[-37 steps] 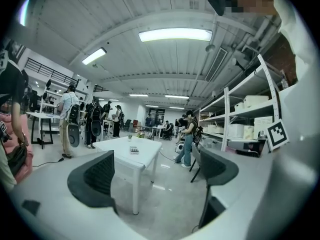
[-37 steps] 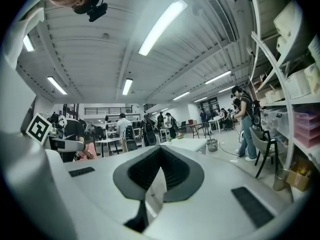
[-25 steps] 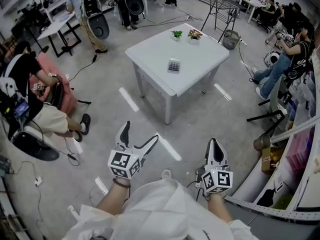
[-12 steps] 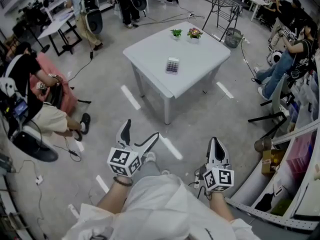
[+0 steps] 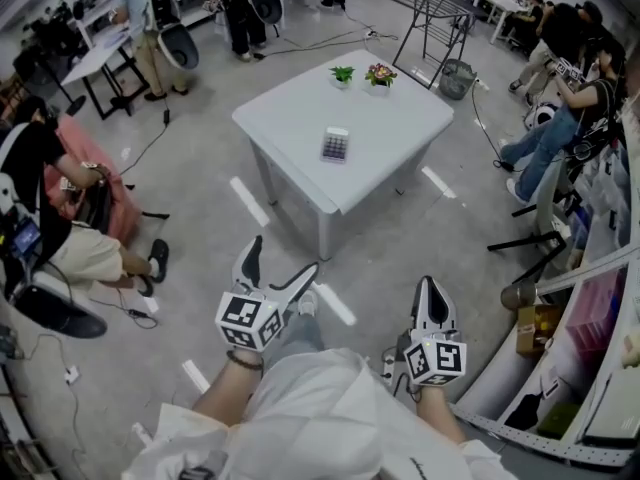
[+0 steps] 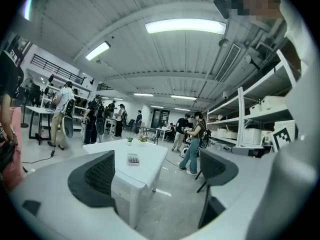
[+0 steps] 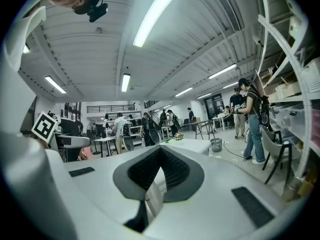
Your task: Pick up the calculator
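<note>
The calculator is a small pale slab with a dark keypad, lying flat near the middle of a white square table. In the left gripper view the calculator shows far off between the jaws. My left gripper is held low and well short of the table, jaws spread open and empty. My right gripper sits to its right, jaws pressed together with nothing between them. In the right gripper view the table shows beyond the closed pads.
Two small potted plants stand at the table's far edge. White tape strips mark the floor. A seated person is at left, another at right. A metal rack stands behind the table, and shelving runs along the right.
The table and calculator have drifted down and left in the head view, nearer to me. Both grippers keep the same pose and the same jaw state.
</note>
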Motion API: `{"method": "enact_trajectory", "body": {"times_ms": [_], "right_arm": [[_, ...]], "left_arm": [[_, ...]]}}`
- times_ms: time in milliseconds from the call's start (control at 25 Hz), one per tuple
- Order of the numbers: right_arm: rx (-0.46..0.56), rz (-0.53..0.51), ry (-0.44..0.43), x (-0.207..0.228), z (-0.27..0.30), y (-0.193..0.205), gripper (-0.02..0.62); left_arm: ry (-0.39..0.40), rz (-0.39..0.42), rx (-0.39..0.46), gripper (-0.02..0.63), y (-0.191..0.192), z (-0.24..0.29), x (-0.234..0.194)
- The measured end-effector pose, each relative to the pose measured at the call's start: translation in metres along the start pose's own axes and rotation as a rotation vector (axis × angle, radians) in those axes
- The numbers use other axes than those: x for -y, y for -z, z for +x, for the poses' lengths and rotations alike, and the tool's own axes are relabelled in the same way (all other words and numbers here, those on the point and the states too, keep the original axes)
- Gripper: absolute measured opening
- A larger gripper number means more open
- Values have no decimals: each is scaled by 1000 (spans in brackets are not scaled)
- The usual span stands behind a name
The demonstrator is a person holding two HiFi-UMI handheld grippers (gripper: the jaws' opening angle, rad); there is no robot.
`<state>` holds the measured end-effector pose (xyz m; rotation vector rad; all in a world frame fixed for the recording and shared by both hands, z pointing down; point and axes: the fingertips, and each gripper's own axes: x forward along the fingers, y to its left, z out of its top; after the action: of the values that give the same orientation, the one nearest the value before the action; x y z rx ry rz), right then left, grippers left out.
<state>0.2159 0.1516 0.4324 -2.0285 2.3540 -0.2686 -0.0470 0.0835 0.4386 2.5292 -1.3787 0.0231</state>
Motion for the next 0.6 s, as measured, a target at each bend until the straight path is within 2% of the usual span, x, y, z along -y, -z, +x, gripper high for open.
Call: {"method": "enact_trajectory", "body": {"times_ms": [600], "right_arm": [[-25, -41, 21, -9, 158, -23, 18]], "left_arm": [[32, -20, -11, 508, -31, 138, -88]]}}
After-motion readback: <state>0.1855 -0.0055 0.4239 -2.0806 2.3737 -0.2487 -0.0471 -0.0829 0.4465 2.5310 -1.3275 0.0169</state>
